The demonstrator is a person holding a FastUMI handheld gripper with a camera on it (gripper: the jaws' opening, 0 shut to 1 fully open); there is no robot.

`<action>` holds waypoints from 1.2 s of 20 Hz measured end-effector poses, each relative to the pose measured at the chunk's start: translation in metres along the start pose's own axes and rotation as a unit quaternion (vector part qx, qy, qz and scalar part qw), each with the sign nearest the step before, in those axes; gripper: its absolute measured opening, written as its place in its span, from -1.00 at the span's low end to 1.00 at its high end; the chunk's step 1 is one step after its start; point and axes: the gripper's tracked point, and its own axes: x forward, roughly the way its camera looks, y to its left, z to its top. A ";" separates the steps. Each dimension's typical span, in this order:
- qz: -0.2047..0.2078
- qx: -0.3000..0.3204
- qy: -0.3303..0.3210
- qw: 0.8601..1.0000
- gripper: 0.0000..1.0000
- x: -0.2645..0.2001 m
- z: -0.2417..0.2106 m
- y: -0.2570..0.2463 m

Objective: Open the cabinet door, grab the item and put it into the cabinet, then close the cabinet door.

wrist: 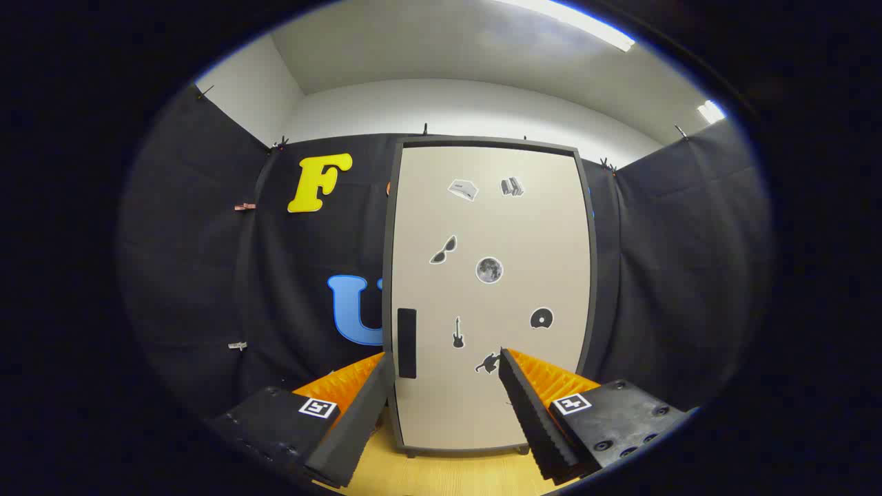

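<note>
1. I get bright, even light from long white ceiling light strips [572, 21].
2. The pale flat cabinet door [489, 296] looks evenly lit and sharp.
3. Fisheye bending bows its edges; corners darken, perhaps slightly soft.

Tool [444, 365]: two wedge-shaped fingers [534, 413], ribbed on their inner faces and tapering toward the tips. Behind each finger sits a blocky black mount; the right-hand mount [623, 417] carries several round recessed screws. Each mount bears a square white fiducial tag [570, 403] with a black pattern, set just behind the finger base.
</note>
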 end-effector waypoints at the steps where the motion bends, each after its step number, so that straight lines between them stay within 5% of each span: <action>1: -0.001 -0.002 -0.002 1.000 0.94 0.000 0.001 0.000; 24: 0.000 0.011 0.020 1.000 0.94 0.023 -0.015 0.014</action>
